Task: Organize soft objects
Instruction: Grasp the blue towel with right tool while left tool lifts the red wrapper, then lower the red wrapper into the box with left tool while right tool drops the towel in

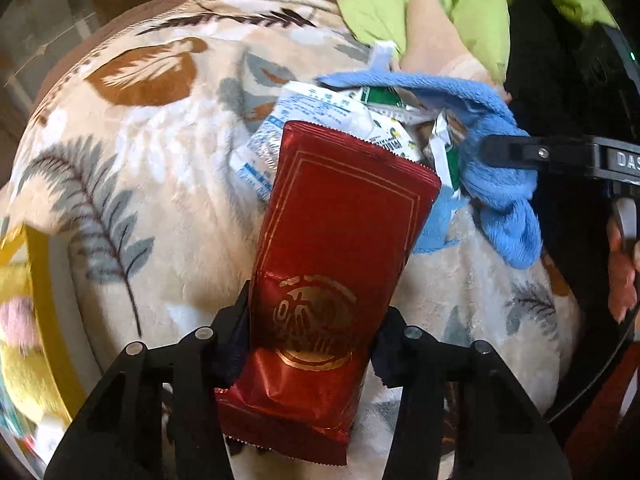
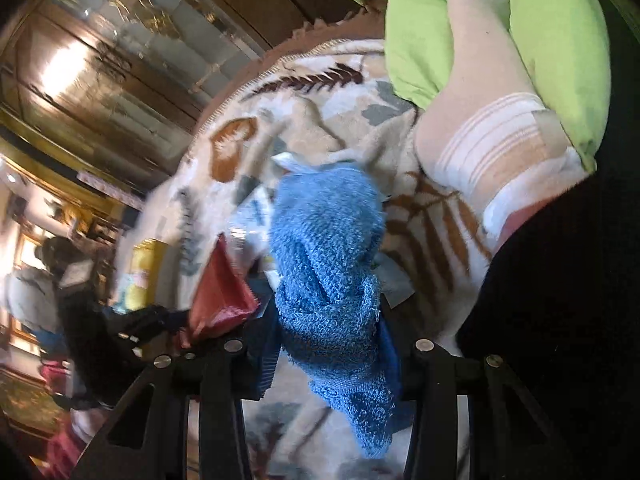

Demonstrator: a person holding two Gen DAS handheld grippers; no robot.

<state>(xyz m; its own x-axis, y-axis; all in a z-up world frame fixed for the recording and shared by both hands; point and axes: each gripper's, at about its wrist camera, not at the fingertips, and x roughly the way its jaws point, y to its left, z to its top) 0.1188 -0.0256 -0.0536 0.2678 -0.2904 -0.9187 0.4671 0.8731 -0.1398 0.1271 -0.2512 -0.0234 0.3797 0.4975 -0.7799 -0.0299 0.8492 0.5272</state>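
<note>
My left gripper (image 1: pixel 312 344) was clamped on the glossy red foil packet (image 1: pixel 340 240), its long axis running straight ahead toward the white sachets (image 1: pixel 312 120). To its right, my right gripper (image 2: pixel 328 344) pinched the crumpled blue terry towel (image 2: pixel 328 264).

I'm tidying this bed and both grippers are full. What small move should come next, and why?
Probably lift the right gripper to raise the blue towel clear, since it drapes over the white packets while the left gripper holds the red packet.
</note>
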